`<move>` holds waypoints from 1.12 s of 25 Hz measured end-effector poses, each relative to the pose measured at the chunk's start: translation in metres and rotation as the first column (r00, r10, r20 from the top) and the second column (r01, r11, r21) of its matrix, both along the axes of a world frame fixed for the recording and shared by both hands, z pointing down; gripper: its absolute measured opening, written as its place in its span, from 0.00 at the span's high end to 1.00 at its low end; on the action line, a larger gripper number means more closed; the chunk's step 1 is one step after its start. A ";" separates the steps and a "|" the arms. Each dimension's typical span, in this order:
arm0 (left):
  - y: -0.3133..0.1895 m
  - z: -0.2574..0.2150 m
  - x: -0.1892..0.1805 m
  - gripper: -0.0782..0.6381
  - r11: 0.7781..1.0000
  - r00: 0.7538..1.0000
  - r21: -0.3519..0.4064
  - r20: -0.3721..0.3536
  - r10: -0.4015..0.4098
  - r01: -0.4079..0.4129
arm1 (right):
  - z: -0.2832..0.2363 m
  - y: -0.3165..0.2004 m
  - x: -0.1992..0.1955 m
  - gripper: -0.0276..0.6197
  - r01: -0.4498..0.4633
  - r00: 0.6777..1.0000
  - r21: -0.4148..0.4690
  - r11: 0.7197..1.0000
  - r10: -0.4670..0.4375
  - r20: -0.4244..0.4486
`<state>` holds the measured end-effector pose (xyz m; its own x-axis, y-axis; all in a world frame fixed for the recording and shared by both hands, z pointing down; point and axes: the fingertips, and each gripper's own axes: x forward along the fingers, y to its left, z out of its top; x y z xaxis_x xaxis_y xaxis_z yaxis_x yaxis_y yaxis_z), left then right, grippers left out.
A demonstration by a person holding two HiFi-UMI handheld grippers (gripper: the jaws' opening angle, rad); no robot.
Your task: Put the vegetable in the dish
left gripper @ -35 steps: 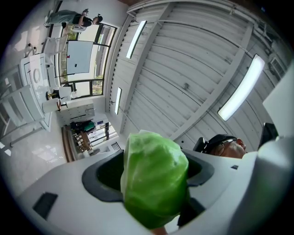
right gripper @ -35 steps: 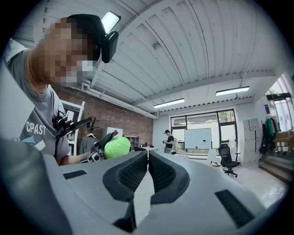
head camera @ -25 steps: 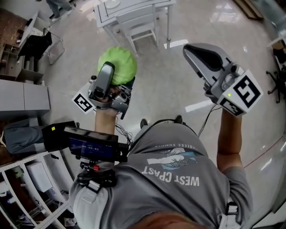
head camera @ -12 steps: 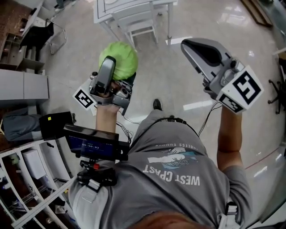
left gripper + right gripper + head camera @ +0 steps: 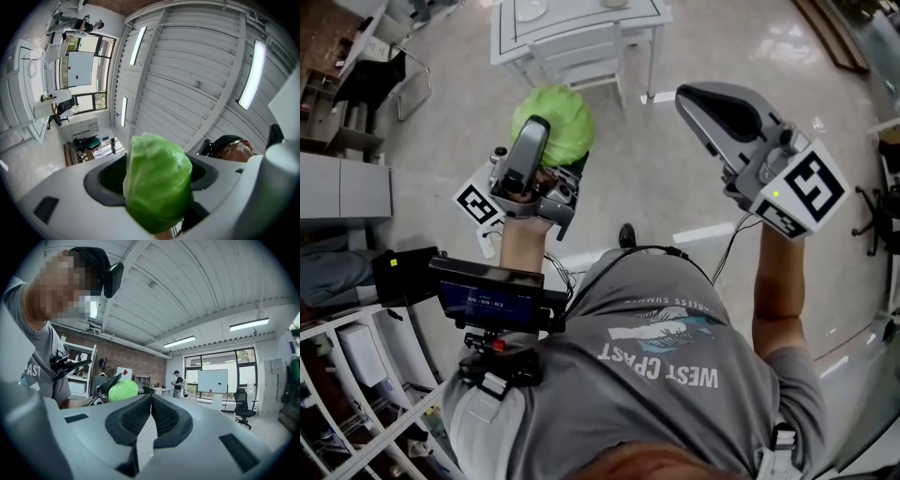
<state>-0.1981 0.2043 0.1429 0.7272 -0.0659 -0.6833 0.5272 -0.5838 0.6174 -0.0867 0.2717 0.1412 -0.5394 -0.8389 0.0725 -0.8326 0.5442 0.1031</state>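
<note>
A round green vegetable [image 5: 555, 127], like a cabbage in clear wrap, is held in the air in front of the person's chest. My left gripper [image 5: 549, 148] is shut on it. In the left gripper view the vegetable [image 5: 158, 197] fills the gap between the jaws and points up at the ceiling. My right gripper [image 5: 688, 97] is raised at the right with its jaws pressed together and nothing between them [image 5: 151, 397]. From there the vegetable [image 5: 123, 391] shows to the left. A white table [image 5: 581, 26] stands ahead with a round white dish-like thing [image 5: 530, 8] on it.
A white chair [image 5: 586, 64] is tucked at the near side of the table. White shelving [image 5: 356, 394] stands at the lower left and grey cabinets [image 5: 342, 187] at the left. Another person [image 5: 178, 380] stands by a whiteboard, with an office chair [image 5: 241, 404] nearby.
The white table and chair have come further into view at the top as the person steps forward. Both grippers keep the same pose, and the vegetable stays held.
</note>
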 end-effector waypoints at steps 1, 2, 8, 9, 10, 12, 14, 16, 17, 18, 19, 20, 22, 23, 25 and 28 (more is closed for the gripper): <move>-0.016 -0.001 0.014 0.39 1.000 1.000 0.009 0.002 -0.001 0.001 | -0.001 -0.017 0.012 0.95 0.004 1.000 0.003 1.000 -0.004 0.000; -0.027 -0.002 0.024 0.39 1.000 1.000 0.015 0.003 -0.003 0.003 | -0.001 -0.029 0.022 0.95 0.006 1.000 0.005 1.000 -0.006 0.000; -0.056 0.002 0.066 0.39 0.999 0.999 0.003 0.015 -0.032 0.032 | 0.000 -0.059 0.059 0.95 0.042 0.999 -0.002 0.999 -0.042 -0.001; -0.061 0.003 0.074 0.39 0.999 0.999 0.007 0.017 -0.044 0.044 | 0.001 -0.065 0.069 0.95 0.054 0.999 0.000 0.999 -0.054 -0.001; -0.062 0.002 0.083 0.39 0.998 0.998 0.013 0.018 -0.056 0.056 | 0.002 -0.068 0.079 0.95 0.065 0.998 0.002 0.998 -0.065 -0.001; -0.058 -0.004 0.101 0.39 0.996 0.996 0.022 0.016 -0.085 0.084 | 0.000 -0.067 0.100 0.95 0.087 0.996 0.001 0.996 -0.087 -0.001; -0.055 -0.007 0.121 0.39 0.993 0.993 0.020 0.014 -0.116 0.116 | 0.002 -0.066 0.123 0.95 0.111 0.994 -0.008 0.994 -0.111 -0.001; -0.064 -0.001 0.149 0.39 0.989 0.989 0.020 0.014 -0.149 0.149 | 0.008 -0.076 0.152 0.95 0.143 0.990 -0.012 0.990 -0.143 -0.001; -0.074 0.006 0.163 0.39 0.986 0.986 0.022 0.017 -0.166 0.166 | 0.014 -0.087 0.166 0.95 0.160 0.987 -0.012 0.987 -0.160 0.000; -0.090 0.017 0.171 0.39 0.982 0.982 0.026 0.020 -0.186 0.185 | 0.025 -0.104 0.175 0.95 0.179 0.984 -0.011 0.984 -0.179 0.000; -0.115 0.033 0.172 0.39 0.978 0.978 0.030 0.021 -0.208 0.208 | 0.041 -0.131 0.176 0.95 0.200 0.980 -0.011 0.980 -0.200 0.001; -0.147 0.052 0.164 0.39 0.971 0.971 0.035 0.023 -0.237 0.236 | 0.061 -0.165 0.169 0.95 0.226 0.974 -0.012 0.974 -0.226 0.003; -0.210 0.086 0.138 0.39 0.952 0.952 0.036 0.032 -0.305 0.304 | 0.100 -0.234 0.144 0.95 0.290 0.957 -0.021 0.957 -0.290 0.020; -0.231 0.096 0.128 0.39 0.942 0.942 0.032 0.036 -0.335 0.334 | 0.113 -0.258 0.133 0.95 0.321 0.947 -0.027 0.947 -0.320 0.031; -0.250 0.102 0.118 0.39 0.930 0.929 0.024 0.040 -0.368 0.367 | 0.123 -0.280 0.119 0.95 0.364 0.931 -0.035 0.931 -0.362 0.047; -0.248 0.098 0.118 0.39 0.921 0.920 0.021 0.047 -0.389 0.388 | 0.123 -0.284 0.112 0.95 0.402 0.915 -0.035 0.915 -0.399 0.064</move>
<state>-0.0803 -0.0439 0.2414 0.6791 -0.3424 -0.6493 0.2265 -0.7436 0.6291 0.0251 -0.0121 0.2638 -0.8335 -0.5483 0.0676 -0.5476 0.8362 0.0308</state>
